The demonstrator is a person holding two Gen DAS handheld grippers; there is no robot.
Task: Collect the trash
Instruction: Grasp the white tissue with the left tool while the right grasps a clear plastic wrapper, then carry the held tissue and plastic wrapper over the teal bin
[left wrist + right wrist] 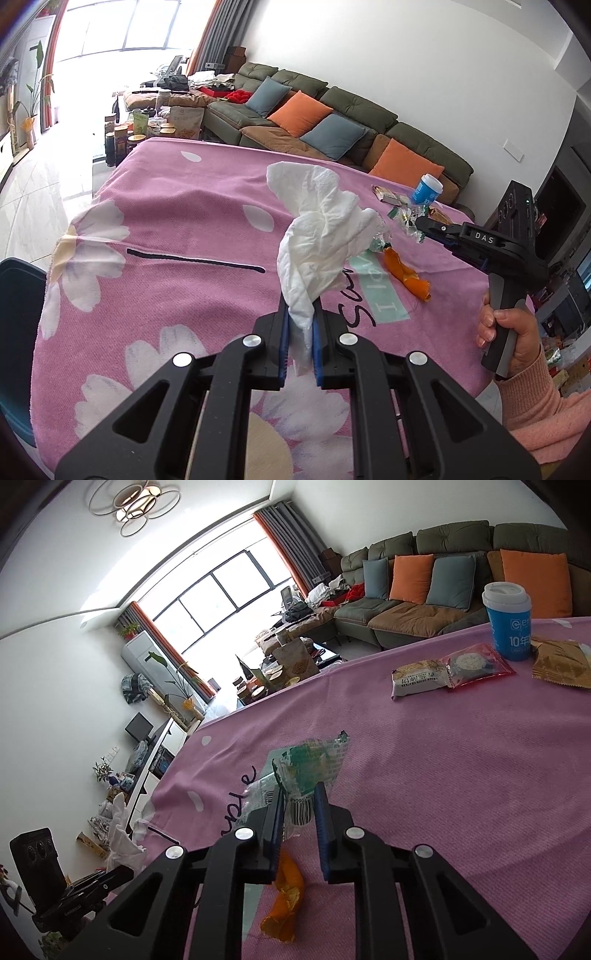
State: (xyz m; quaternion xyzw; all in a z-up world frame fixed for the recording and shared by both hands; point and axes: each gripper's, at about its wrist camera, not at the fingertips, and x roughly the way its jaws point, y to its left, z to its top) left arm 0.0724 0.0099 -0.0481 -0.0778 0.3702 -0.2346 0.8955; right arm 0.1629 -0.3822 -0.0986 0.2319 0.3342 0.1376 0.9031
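Gripping a crumpled white tissue [317, 236] between the blue-padded fingers [282, 345] of the left gripper [300, 314], clamped tight on its lower tail, the bulk billowing up loose and creased above the pink floral cloth of the worktop [166, 229]. Pinching, on the right gripper [300, 805], a clear crinkled plastic wrapper [314, 764] with green print and a barcode, fingers drawn nearly together on its near edge; a thin, springy film, so likely to slip unless caught well inside the pads rather than at the very lip. Best lifted straight up and slowly, checking that the film comes free of the cloth and drags nothing along. Lying just near of that wrapper, an orange curl [286, 897], probably peel, leathery and bent, partly under the right gripper and not held. Standing far right, a blue paper cup with a white lid [509, 620], rigid and round, beside flat snack packets [448, 670] and a gold foil wrapper [561, 662], glossy and stiff. Off the left edge, something dark blue [18, 332], possibly a bin, though too cropped to tell. Carrying the tissue low would keep its loose folds from snagging.
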